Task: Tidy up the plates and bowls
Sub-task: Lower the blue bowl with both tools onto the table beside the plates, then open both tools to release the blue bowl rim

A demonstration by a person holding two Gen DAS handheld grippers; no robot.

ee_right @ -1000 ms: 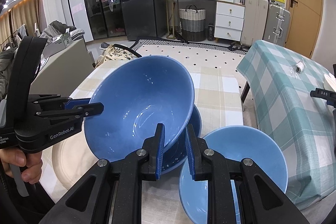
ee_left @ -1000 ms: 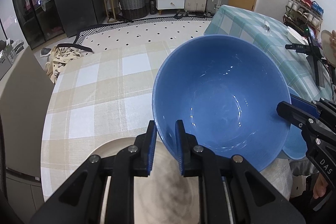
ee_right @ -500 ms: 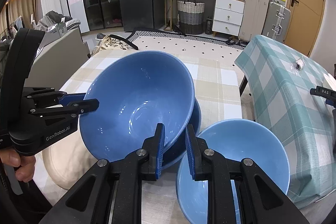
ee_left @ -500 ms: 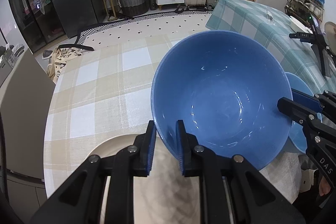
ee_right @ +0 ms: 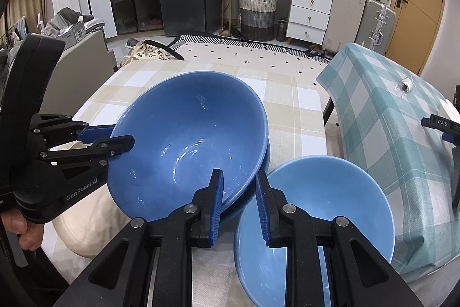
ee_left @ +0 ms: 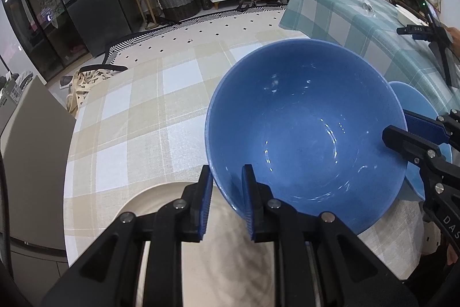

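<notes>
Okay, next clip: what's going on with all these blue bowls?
A person holds a pair of tongs in each hand, both set on the rim of the big dark blue bowl. The left tongs straddle the rim on one side. The right tongs straddle it on the opposite side, their jaws having just opened a little. The bowl sits tilted in another dark blue bowl, with a lighter blue bowl beside it and a cream plate nearby.

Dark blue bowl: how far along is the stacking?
Done: dark blue bowl sits tilted in a matching lower bowl. In hand: left gripper pinches its rim; right gripper jaws have just been opening around the rim. Remaining: light blue bowl and cream plate unstacked.
</notes>
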